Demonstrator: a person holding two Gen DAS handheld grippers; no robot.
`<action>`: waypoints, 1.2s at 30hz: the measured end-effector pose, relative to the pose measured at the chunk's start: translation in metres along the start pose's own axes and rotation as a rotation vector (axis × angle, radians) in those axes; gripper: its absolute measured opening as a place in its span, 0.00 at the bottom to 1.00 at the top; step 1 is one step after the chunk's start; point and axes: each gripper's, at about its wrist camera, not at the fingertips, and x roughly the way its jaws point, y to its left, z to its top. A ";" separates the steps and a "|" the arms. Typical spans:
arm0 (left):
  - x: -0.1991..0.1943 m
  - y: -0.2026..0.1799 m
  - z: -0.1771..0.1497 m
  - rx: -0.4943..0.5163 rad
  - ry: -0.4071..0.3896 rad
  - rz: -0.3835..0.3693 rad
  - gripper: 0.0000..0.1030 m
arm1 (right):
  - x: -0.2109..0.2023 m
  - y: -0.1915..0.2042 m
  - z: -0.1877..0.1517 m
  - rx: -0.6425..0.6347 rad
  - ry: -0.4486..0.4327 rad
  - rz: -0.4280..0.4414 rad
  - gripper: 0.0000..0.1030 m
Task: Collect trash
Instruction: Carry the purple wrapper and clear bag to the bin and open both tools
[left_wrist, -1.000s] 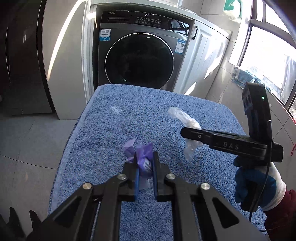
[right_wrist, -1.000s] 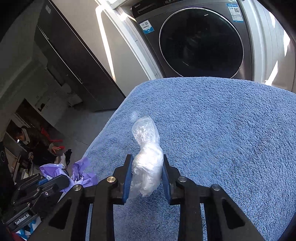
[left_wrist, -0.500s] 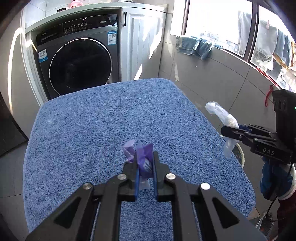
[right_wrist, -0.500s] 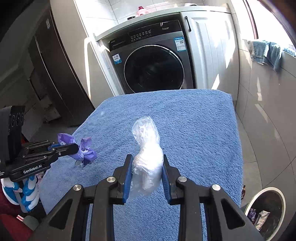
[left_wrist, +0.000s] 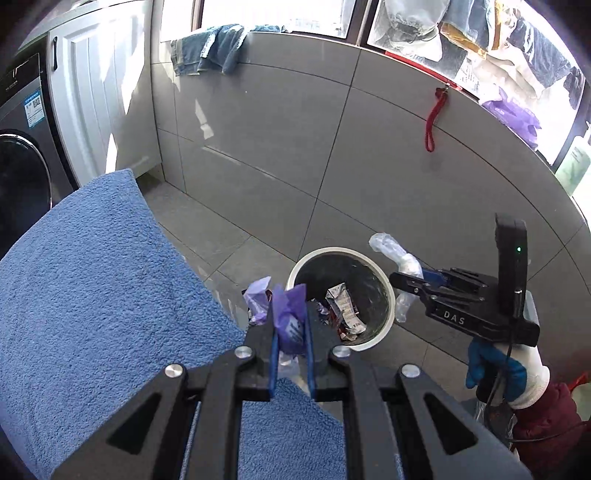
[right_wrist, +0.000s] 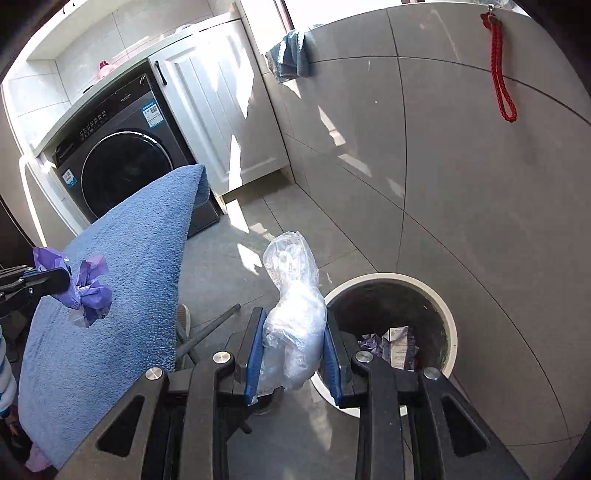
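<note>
My left gripper (left_wrist: 290, 321) is shut on a crumpled purple wrapper (left_wrist: 286, 314) and holds it at the blue towel-covered table's right edge, just left of the white-rimmed trash bin (left_wrist: 332, 254) on the floor. The wrapper also shows in the right wrist view (right_wrist: 86, 291). My right gripper (right_wrist: 293, 343) is shut on a clear crumpled plastic bag (right_wrist: 293, 302), held in the air just left of the bin (right_wrist: 448, 321). In the left wrist view the right gripper (left_wrist: 404, 277) holds the bag (left_wrist: 395, 254) over the bin's right rim. Wrappers (left_wrist: 343, 306) lie inside the bin.
The blue towel-covered table (left_wrist: 96, 266) is at the left. A dark washing machine (right_wrist: 122, 162) and a white cabinet (right_wrist: 221, 110) stand behind it. A grey tiled wall (left_wrist: 369, 155) runs behind the bin, with a red cord (right_wrist: 498, 74) hanging on it.
Both grippers have swung right, away from the table top and toward the floor bin, each still holding its piece of trash. The bin is now close in both views.
</note>
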 end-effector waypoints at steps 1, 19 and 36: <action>0.015 -0.007 0.009 0.001 0.016 -0.023 0.11 | 0.004 -0.009 -0.003 0.022 0.006 -0.016 0.27; 0.191 -0.053 0.062 -0.082 0.164 -0.172 0.38 | 0.080 -0.105 -0.024 0.254 0.102 -0.153 0.43; 0.035 0.039 0.012 -0.129 -0.092 0.146 0.38 | 0.064 -0.066 -0.017 0.191 0.048 -0.093 0.45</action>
